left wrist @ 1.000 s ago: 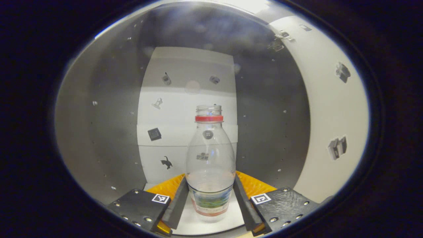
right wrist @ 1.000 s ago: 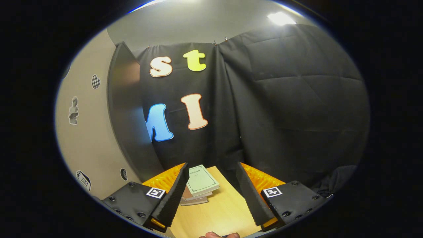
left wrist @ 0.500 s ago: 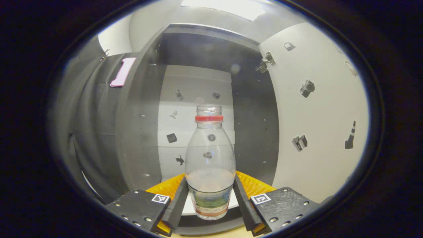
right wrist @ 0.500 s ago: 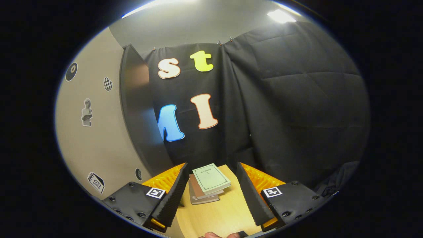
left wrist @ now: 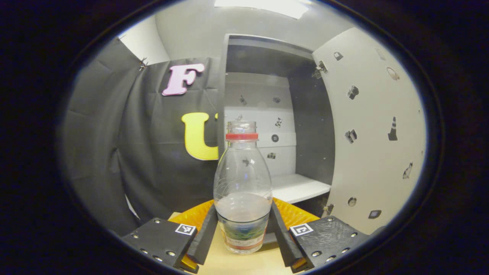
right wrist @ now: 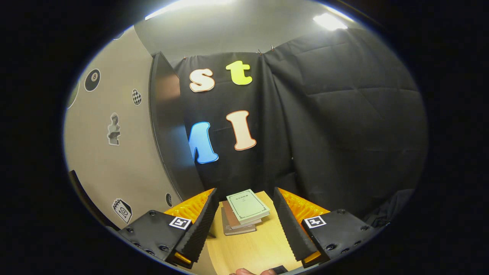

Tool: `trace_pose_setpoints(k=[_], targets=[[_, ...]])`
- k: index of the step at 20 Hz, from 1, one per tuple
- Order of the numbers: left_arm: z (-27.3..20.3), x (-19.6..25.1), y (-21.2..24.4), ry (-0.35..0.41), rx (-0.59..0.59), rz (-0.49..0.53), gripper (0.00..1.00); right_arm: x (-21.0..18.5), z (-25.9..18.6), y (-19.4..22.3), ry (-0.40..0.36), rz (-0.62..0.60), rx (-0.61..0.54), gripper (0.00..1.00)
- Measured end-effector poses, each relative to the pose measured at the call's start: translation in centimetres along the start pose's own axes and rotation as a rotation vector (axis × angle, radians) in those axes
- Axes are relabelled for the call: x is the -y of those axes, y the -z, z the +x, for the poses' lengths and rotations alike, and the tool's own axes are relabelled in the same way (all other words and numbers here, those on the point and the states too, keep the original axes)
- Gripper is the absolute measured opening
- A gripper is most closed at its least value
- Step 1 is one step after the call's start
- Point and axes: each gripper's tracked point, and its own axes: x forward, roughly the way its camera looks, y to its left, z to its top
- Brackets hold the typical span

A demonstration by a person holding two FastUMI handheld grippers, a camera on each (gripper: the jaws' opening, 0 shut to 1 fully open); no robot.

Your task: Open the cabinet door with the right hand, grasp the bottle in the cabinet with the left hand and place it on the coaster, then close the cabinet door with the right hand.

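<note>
Currently, per item:

Left gripper (left wrist: 243, 225): clenched on the bottle, one pad against each side of its lower body.

Bottle (left wrist: 243, 191): upright between the left fingers, clear plastic, red ring at the neck, no cap, printed label low down; a little liquid inside (level just above the label). Held out in front of the cabinet, over the table edge.

Cabinet (left wrist: 263, 114): open, dark side walls, white back panel with small stickers, white shelf (left wrist: 296, 187) behind and right of the bottle.

Door (left wrist: 366, 126): swung open at the right of the left gripper view, pale inner face with stickers, hinges at its top and bottom corners. Seen also at the left of the right gripper view (right wrist: 114, 145), edge-on beside the cloth wall.

Right gripper (right wrist: 246, 225): released, fingers well apart, nothing between them; pointed at the cloth wall above the table.

Table (right wrist: 256, 248): light wood, below both grippers.

Books (right wrist: 244, 210): small stack on the table, green cover on top, beyond the right fingertips.

Hand (right wrist: 248, 272): sliver at the bottom edge of the right gripper view (too little visible to tell more).
</note>
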Motion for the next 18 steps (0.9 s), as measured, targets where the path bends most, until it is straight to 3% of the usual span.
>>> trace_pose_setpoints(k=[1,2,3,8,9,11,14,15,18], targets=[[-1.2,-1.1,1.4,-0.018,-0.010,0.003,0.72,-0.1,-0.1,0.2,0.005,0.005,-0.008,0.86],[-2.2,-1.9,2.7,-0.037,-0.024,0.004,0.72,-0.4,-0.3,0.4,0.002,0.002,-0.017,0.92],[-3.0,-2.8,4.0,-0.054,-0.035,0.001,0.72,-0.6,-0.5,0.6,-0.004,-0.007,-0.019,0.86],[-7.0,-7.2,10.9,-0.147,-0.095,-0.072,0.72,-0.2,-1.4,1.3,0.003,-0.007,-0.033,0.86],[-7.9,-8.0,12.5,-0.164,-0.104,-0.086,0.77,-0.3,-1.7,1.5,0.008,0.000,-0.040,0.86],[-8.8,-9.4,15.9,-0.200,-0.137,-0.087,0.72,0.4,-2.1,1.6,0.031,0.002,-0.040,0.86],[-9.8,-10.0,20.6,-0.232,-0.183,-0.084,0.75,1.2,-2.5,1.8,0.064,0.012,-0.062,0.86],[-10.1,-10.0,22.5,-0.233,-0.203,-0.097,0.72,1.3,-2.8,2.0,0.072,0.007,-0.079,0.92],[-10.3,-9.2,26.2,-0.213,-0.234,-0.081,0.75,2.1,-3.2,1.3,0.107,-0.021,-0.060,0.92]])
